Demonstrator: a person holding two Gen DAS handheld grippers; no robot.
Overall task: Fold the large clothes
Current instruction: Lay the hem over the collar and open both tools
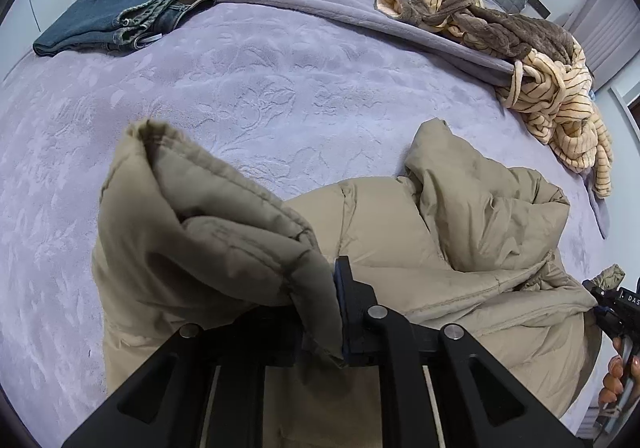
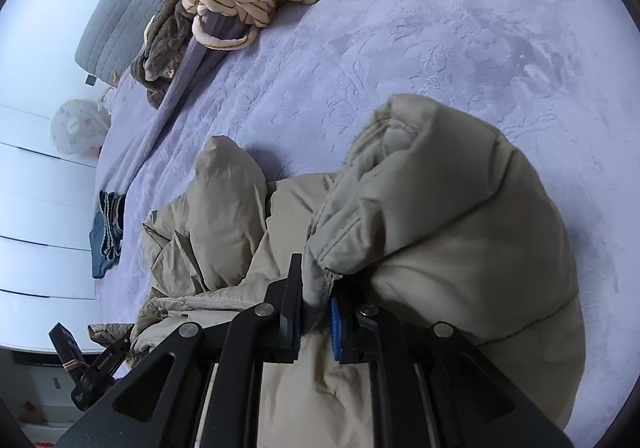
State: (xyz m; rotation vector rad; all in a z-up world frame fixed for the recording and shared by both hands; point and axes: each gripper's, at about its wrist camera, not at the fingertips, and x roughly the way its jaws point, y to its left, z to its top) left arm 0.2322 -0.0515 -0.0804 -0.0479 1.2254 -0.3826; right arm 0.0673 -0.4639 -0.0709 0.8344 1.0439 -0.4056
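Ahead of both tongs, on the embossed lilac plush bed (image 1: 248,95), lies a puffy, quilted khaki jacket (image 1: 400,248), its length running across from one to the other. The left tongs (image 1: 320,312) and the right tongs (image 2: 314,312) each stand slightly apart with a jacket edge between.

Little can be read. In the left wrist view, the white letters "DAS" stand on the black body of the right gripper (image 1: 600,298), cut off at the picture's edge. In the right wrist view, white print on the left gripper (image 2: 120,348) is too small to make out.
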